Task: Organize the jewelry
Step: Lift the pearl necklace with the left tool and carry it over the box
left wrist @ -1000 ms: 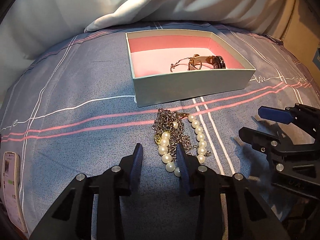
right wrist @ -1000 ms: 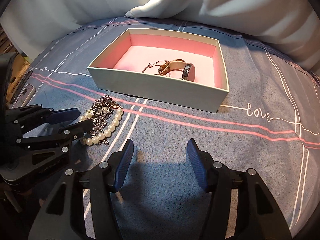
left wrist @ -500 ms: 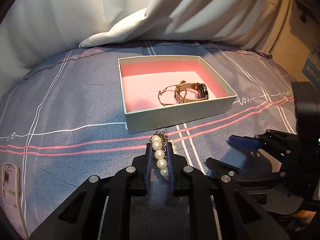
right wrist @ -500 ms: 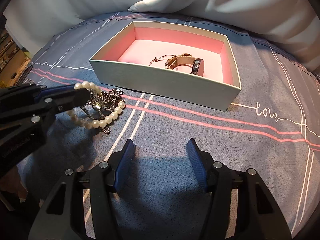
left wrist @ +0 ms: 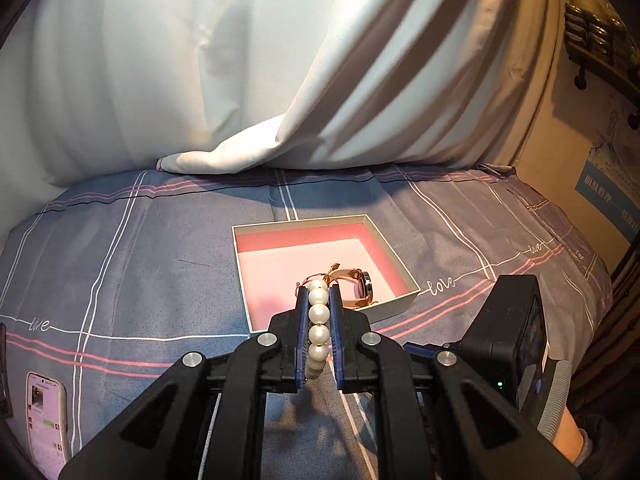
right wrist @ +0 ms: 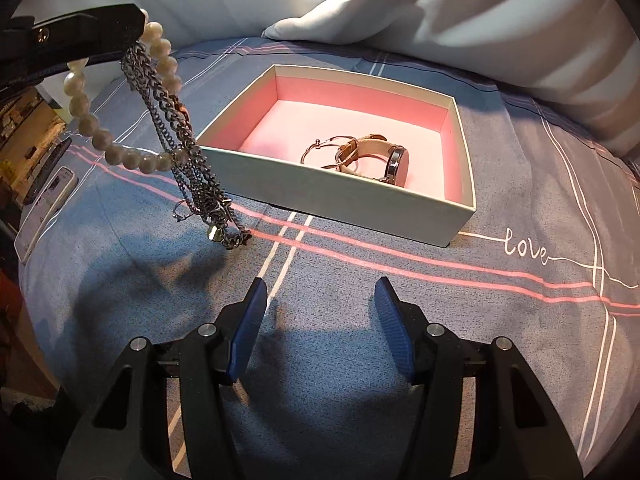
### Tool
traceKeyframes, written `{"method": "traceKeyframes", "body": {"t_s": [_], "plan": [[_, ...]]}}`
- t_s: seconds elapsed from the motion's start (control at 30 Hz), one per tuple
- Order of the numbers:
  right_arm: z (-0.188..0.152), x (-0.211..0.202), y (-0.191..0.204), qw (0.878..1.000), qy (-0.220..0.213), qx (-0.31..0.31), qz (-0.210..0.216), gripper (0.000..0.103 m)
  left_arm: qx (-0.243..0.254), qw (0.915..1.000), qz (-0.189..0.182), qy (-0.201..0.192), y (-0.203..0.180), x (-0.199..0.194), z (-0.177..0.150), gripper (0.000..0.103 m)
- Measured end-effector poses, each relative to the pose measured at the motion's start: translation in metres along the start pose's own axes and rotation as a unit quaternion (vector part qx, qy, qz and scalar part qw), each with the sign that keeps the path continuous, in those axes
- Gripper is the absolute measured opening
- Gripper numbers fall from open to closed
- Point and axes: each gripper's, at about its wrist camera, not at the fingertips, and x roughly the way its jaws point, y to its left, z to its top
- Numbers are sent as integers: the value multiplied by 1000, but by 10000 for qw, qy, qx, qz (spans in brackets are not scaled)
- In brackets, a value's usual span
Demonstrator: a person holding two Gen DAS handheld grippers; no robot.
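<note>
One bedspread [right wrist: 400, 320], grey-blue with pink and white stripes and the word "love" stitched on it, fills most of both views, with one white curtain [left wrist: 280, 60] falling onto its far edge. One open box [right wrist: 464, 152] with a pink lining sits on the bedspread. Two grippers show. The left gripper [left wrist: 319, 320] is raised above the bedspread, its jaws clamped narrow on one pearl necklace [right wrist: 120, 156], which hangs in a loop beside the box's near left corner. One tangle of metal chain [right wrist: 192, 152] dangles with the pearls, its lowest links touching or just above the bedspread; I cannot tell which. The right gripper [right wrist: 320, 332] hovers low in front of the box with its jaws spread wide and nothing between them. Inside the box lie one watch [right wrist: 384, 160] and one thin bangle [right wrist: 324, 150], touching. One phone [left wrist: 46, 420] lies at the bedspread's left edge.
</note>
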Motion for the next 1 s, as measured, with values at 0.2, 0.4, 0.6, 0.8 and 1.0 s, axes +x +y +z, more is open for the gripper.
{"method": "traceKeyframes", "body": {"t_s": [0.2,0.4,0.6,0.8,1.0], "plan": [[2,-2,-1,10000,-38,5,-5,57,88,9997,-7,-214,-6,-13,14,10],[2,-4,0,10000,-46,4,12,57,54,9998,-63,-171,-5,-13,13,10],[3,-3,3,9999,-71,-30,86,56,107,9996,-52,-262,-5,-14,20,10],[15,-10,6,9995,-167,-125,238,1,27,9997,-51,-236,-4,-8,22,10],[48,-36,2,9979,-622,-165,100,1,-8,9994,-34,-350,-4,-9,30,10]]}}
